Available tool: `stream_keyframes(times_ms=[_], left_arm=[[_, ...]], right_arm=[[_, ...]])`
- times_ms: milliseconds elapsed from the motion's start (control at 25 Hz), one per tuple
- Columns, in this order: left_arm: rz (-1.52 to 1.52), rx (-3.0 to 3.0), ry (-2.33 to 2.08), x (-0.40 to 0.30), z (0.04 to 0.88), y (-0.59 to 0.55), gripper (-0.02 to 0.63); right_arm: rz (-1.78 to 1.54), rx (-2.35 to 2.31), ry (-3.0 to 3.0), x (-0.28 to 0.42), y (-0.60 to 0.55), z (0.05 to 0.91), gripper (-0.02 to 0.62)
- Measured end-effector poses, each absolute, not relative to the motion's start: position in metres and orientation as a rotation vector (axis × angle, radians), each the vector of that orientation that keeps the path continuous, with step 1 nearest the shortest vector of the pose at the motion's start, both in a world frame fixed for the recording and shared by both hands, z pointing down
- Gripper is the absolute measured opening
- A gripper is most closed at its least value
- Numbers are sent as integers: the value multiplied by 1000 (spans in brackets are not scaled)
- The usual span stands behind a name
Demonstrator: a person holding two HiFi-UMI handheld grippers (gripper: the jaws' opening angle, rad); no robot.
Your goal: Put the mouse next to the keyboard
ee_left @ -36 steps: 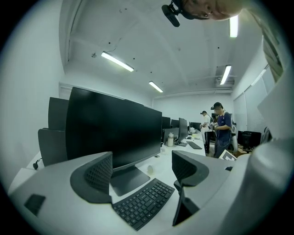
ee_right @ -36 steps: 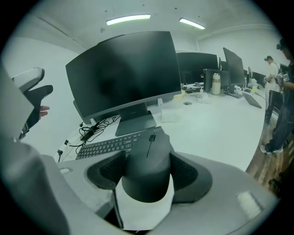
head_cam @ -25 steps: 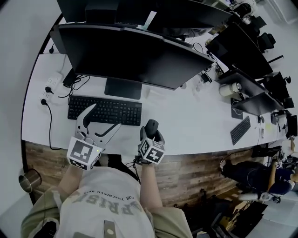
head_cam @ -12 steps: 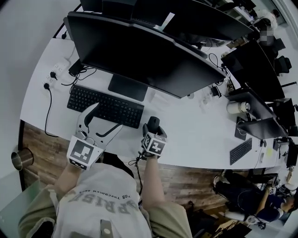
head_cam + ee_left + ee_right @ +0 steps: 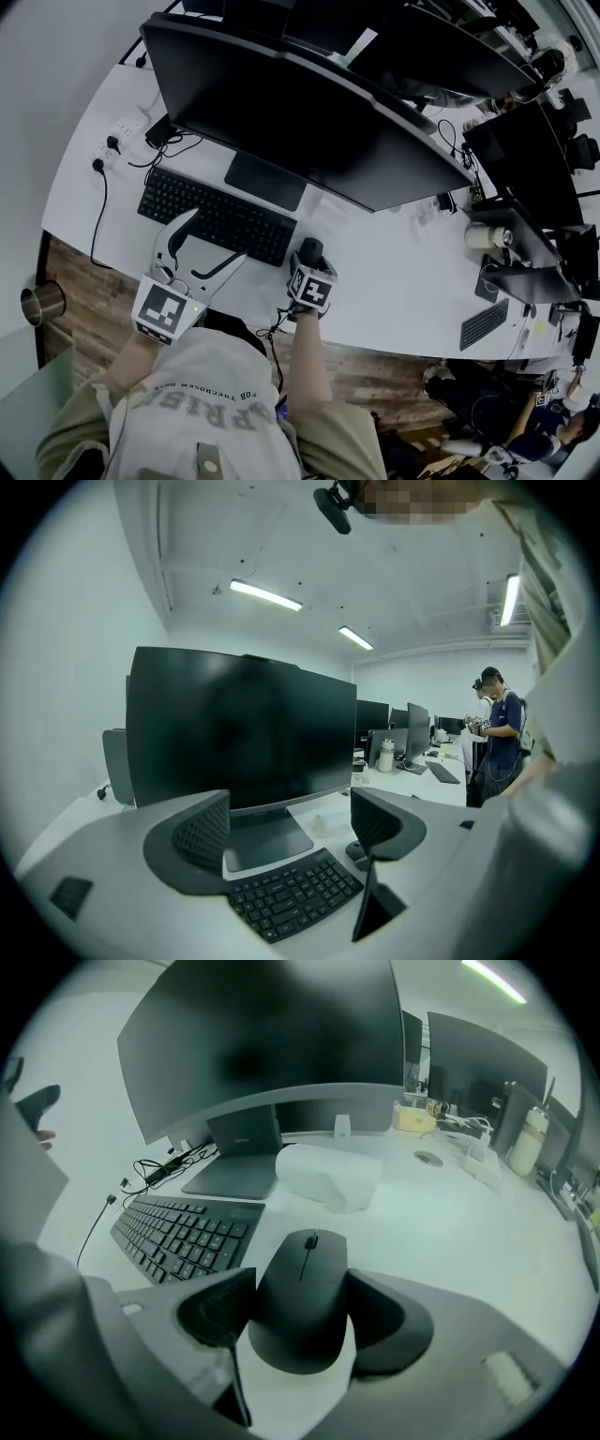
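Two grippers, only one loaded: right gripper clamped on the flanks of the mouse, wheel end pointing away, long axis in line with the jaws. On or just above the surface, just beside the right end of the keyboard. Left gripper spread wide, holding nothing, over the keyboard's near edge. Probably only a set-down and release to do

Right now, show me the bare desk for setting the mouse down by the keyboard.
Free: the desk right of the keyboard, under the mouse in the right hand-held gripper, and on toward the white bundle. Crowded: monitor stand behind the keyboard, cables at its left.
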State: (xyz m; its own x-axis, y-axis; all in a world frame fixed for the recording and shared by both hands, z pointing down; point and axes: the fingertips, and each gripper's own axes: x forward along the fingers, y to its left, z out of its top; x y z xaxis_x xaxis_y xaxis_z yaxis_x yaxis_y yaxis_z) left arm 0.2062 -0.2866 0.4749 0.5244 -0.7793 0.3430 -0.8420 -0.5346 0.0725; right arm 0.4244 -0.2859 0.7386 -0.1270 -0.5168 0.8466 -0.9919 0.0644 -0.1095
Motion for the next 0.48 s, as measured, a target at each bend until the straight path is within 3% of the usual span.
stream_keyframes(times_ms=[480], left_arm=[[405, 2500, -1386, 205, 483, -295, 385]], right_arm=[[1018, 1467, -1718, 424, -291, 748, 311]])
